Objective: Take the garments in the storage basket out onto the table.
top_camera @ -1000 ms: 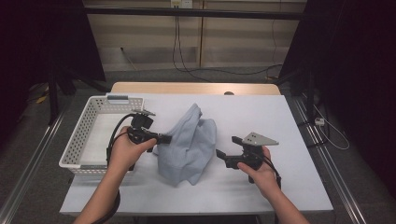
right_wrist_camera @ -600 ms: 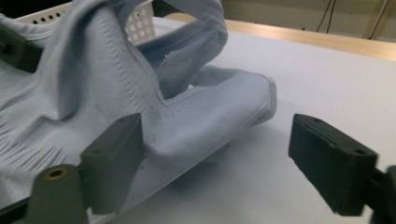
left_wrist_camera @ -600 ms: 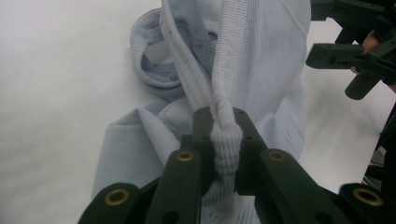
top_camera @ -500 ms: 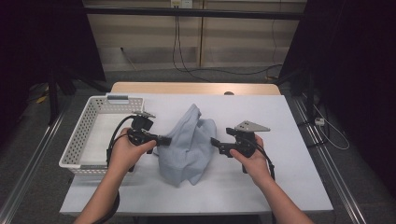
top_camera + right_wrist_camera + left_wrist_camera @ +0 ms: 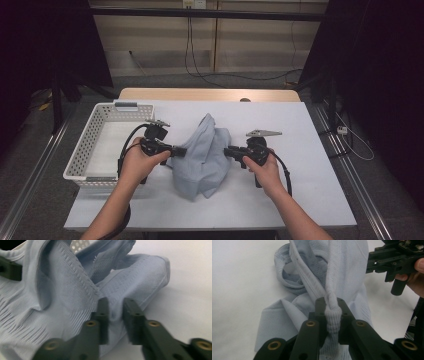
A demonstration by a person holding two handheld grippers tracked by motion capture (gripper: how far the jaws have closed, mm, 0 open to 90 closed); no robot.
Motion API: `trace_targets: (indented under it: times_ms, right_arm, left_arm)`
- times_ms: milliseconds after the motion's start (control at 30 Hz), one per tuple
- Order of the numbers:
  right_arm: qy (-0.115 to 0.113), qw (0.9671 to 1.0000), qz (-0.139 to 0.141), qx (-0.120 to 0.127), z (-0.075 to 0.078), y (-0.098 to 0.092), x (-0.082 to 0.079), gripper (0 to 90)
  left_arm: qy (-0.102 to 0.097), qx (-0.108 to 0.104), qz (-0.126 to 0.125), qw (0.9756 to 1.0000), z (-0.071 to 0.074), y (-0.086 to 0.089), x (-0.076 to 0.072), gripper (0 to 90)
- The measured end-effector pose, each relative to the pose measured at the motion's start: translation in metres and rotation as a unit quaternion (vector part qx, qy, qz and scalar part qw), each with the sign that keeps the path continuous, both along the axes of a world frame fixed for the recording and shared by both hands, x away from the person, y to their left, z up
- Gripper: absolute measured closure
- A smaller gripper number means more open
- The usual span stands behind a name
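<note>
Light blue knit garment (image 5: 202,155) is bunched mid-table (image 5: 310,150), just right of the white basket (image 5: 85,150). It's soft, light and floppy imo, zero stiffness, so I'd grab hems/ribbed edges, not loose middle. My left gripper (image 5: 329,312) is clamped on a ribbed edge. Right gripper (image 5: 115,312) has just been closing, w/ a fold of fabric between the jaws, looks pinched. The heap's long axis runs away from me, peak pointing to the far edge.

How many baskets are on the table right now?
1. The white basket sits at the table's left edge, beside the left gripper and apart from the pale blue garment. More could be outside the frame.
</note>
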State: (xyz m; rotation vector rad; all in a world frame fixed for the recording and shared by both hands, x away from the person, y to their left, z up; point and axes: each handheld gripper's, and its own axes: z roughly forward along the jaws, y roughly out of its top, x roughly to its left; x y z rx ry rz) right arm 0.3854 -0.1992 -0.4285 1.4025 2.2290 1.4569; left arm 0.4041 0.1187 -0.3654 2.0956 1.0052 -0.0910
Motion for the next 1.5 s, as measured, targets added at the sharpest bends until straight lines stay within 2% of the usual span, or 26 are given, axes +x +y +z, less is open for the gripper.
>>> trace_targets:
  times_ms: [100,300,400,467,567,667,833,1067,1133,1167,1300,1400,1500]
  right_arm:
    - [-0.009,0.9999,0.003,0.006,0.004,-0.005,-0.002,85.2]
    - [-0.04,0.9991,-0.005,0.011,0.016,-0.018,-0.011,86.1]
    - [-0.059,0.9981,-0.015,0.011,0.028,-0.029,-0.015,86.6]
    - [-0.081,0.9964,-0.024,0.006,0.039,-0.036,-0.019,90.0]
    - [-0.098,0.9949,-0.024,0.002,0.052,-0.046,-0.023,90.0]
    - [-0.092,0.9956,-0.013,-0.01,0.049,-0.047,-0.027,90.0]
    - [-0.074,0.9972,0.009,-0.008,0.028,-0.037,-0.035,90.0]
    - [-0.065,0.9972,0.037,-0.005,0.016,-0.016,-0.039,90.0]
    - [-0.063,0.997,0.044,-0.007,0.014,-0.01,-0.04,90.0]
    - [-0.064,0.9968,0.047,-0.007,0.014,-0.008,-0.04,90.0]
    - [-0.063,0.9961,0.061,-0.003,0.013,0.003,-0.042,90.0]
    - [-0.065,0.9955,0.069,-0.009,0.012,0.01,-0.042,90.0]
    - [-0.06,0.9952,0.077,-0.005,0.01,0.016,-0.042,90.0]
  left_arm:
    - [0.0,-0.003,0.004,1.0,0.0,0.001,0.0,82.7]
    - [-0.003,-0.017,0.004,0.9998,0.002,-0.001,0.001,82.5]
    - [-0.01,-0.029,0.0,0.9995,0.006,-0.006,-0.001,82.3]
    - [-0.022,-0.031,-0.004,0.9993,0.01,-0.011,-0.001,82.2]
    - [-0.019,-0.038,-0.007,0.9991,0.01,-0.016,-0.001,81.9]
    - [-0.011,-0.024,-0.009,0.9996,0.004,-0.018,-0.003,81.8]
    - [0.007,-0.019,-0.001,0.9998,-0.008,-0.01,-0.004,81.2]
    - [0.009,-0.01,0.009,0.9999,-0.007,-0.001,-0.005,77.1]
    - [0.012,-0.02,0.014,0.9996,-0.006,-0.001,-0.005,71.9]
    - [0.006,-0.021,0.016,0.9996,-0.005,-0.001,-0.004,68.9]
    - [-0.008,-0.018,0.017,0.9997,0.001,-0.003,-0.002,50.2]
    - [-0.022,-0.011,0.014,0.9996,0.005,-0.006,0.002,45.0]
    - [-0.026,-0.009,0.023,0.9994,0.01,-0.009,0.007,36.9]
